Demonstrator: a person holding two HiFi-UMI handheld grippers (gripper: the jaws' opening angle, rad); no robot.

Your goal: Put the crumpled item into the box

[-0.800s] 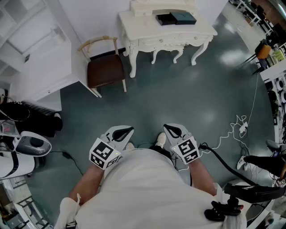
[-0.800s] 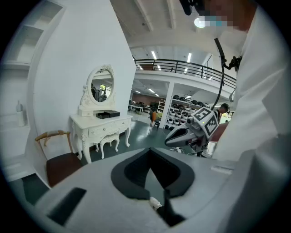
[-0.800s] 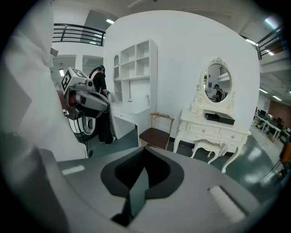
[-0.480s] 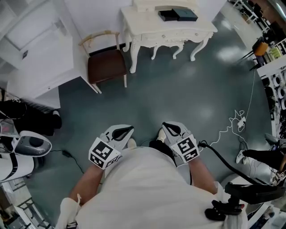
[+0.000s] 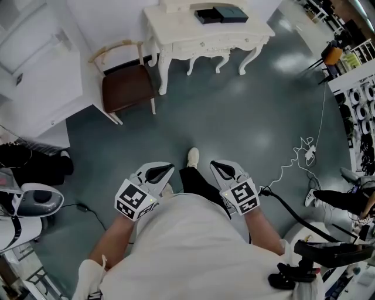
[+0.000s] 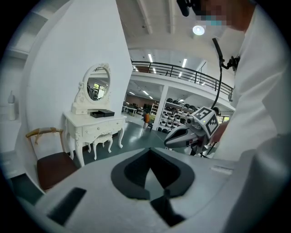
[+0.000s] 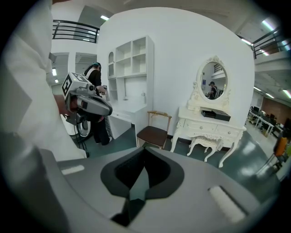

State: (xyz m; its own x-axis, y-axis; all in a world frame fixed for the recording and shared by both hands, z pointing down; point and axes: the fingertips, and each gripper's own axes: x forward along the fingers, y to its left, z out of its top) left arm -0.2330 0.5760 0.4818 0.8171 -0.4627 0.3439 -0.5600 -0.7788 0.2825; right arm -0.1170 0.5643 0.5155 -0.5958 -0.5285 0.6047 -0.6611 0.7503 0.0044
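The left tongs (image 5: pixel 164 171) and the right tongs (image 5: pixel 215 168) are closed, empty; the crumpled item shows in no view, probably light and soft, best pinched at a fold; a dark box (image 5: pixel 220 13) lies on the table (image 5: pixel 176 36) at twelve o'clock.

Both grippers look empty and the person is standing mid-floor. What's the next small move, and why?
Probably a step forward toward the white dressing table, where two dark boxes sit. The left gripper and right gripper have their jaws together on nothing, and no crumpled item shows in any view, so nothing is within reach to grasp yet.
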